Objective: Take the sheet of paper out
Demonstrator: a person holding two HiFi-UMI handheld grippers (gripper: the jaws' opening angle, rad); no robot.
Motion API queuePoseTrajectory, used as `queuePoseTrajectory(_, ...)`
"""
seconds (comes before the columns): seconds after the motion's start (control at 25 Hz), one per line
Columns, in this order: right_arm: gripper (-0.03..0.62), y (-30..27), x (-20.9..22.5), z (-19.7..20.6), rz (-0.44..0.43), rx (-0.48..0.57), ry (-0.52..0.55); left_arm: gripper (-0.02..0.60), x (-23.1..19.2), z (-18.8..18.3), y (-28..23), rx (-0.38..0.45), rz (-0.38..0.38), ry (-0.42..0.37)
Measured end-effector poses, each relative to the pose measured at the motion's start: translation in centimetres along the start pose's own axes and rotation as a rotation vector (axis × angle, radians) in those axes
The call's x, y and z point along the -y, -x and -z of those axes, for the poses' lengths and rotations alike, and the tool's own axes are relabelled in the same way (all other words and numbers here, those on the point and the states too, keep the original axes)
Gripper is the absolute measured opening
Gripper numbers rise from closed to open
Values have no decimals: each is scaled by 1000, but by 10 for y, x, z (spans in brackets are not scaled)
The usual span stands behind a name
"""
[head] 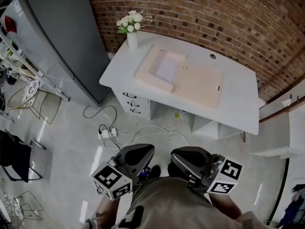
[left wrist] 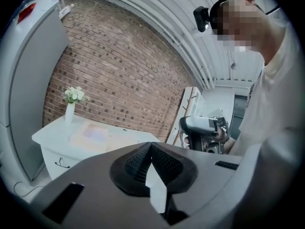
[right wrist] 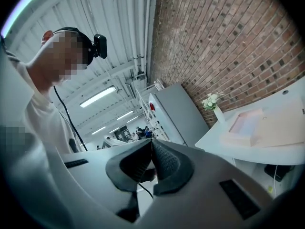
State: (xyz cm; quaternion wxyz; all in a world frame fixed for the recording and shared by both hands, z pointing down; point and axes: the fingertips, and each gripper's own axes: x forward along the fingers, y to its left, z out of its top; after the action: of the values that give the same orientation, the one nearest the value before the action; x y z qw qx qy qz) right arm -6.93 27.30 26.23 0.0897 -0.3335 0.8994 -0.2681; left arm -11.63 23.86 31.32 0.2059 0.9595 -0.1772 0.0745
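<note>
left gripper and right gripper were closed on nothing, ribbed black pads together, short of the white desk; on it lay a pale sheet of paper.

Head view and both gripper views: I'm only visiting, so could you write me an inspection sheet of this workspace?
Surface: white desk with drawers under one end.
Job's things: a pale sheet of paper seems to lie in a flat beige folder on the desk, at the end nearer the vase; not yet touched.
Clutter: vase of white flowers at the desk's back corner.
Grippers: left hand-held gripper and right hand-held gripper both shut, empty, close to the person's body, away from the desk.
Cables: power strip and white cables on the floor before the desk.
Surroundings: brick wall, grey cabinet, wire chair.
</note>
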Motion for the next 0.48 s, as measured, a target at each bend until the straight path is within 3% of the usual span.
queuePoseTrajectory(0.48,25,22,92,-41,2,23,-114,15,-20,-24,-85,-37,-47,-27)
